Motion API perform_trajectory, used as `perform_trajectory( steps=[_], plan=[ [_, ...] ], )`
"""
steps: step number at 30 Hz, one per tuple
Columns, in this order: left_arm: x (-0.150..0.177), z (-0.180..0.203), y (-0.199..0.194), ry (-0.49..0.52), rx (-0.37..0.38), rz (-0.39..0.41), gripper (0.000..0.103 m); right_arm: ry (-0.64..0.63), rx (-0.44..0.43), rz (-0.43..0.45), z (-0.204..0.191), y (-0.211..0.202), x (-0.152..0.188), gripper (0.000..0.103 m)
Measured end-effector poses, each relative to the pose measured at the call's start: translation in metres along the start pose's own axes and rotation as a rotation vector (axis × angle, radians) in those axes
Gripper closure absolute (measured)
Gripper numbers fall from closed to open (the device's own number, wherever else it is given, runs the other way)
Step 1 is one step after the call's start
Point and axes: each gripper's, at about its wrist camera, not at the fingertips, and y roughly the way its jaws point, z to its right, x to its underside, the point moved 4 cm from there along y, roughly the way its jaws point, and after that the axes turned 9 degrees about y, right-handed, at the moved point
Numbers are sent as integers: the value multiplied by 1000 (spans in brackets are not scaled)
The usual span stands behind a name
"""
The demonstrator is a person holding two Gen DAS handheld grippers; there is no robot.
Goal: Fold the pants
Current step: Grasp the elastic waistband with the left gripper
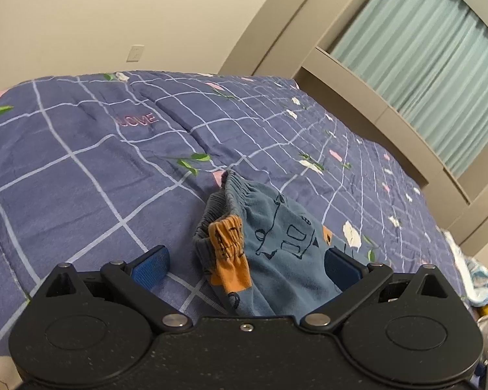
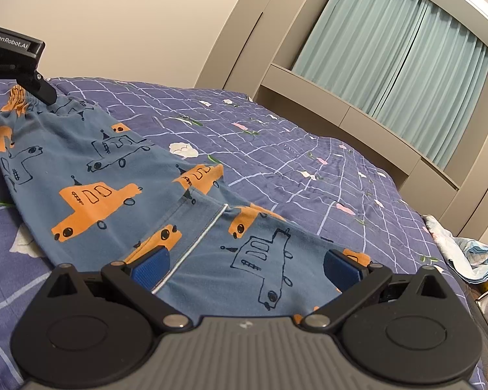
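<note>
Small blue-grey pants (image 2: 114, 175) with orange and outlined car prints lie stretched out on the bed. In the left wrist view their bunched elastic waistband (image 1: 231, 214) sits between the two blue pads, which stand wide apart; my left gripper (image 1: 244, 263) is open just above it. In the right wrist view my right gripper (image 2: 244, 265) is open, its pads spread over the leg end of the pants with a white seam line (image 2: 198, 240) between them. The left gripper's black body (image 2: 19, 61) shows at the waistband at far left.
The bed is covered by a purple quilt (image 1: 81, 162) with a white grid and flowers. A heap of light cloth (image 2: 471, 253) lies at the bed's right edge. Beige wall panels and teal curtains (image 2: 390, 58) stand behind.
</note>
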Motion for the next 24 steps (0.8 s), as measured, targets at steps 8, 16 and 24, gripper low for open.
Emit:
perform_trajectory(
  steps=[8,16,24],
  plan=[
    [0,-5,-4,-46,19,24,33,-2,2,3,-1,1,1,0],
    [-3,-7,-2,-35,-30,14,78,-5,4,5,-2,1,1,0],
    [-17,23,-17,91,34,101,84,6,-4,3,0,0,0,0]
  ],
)
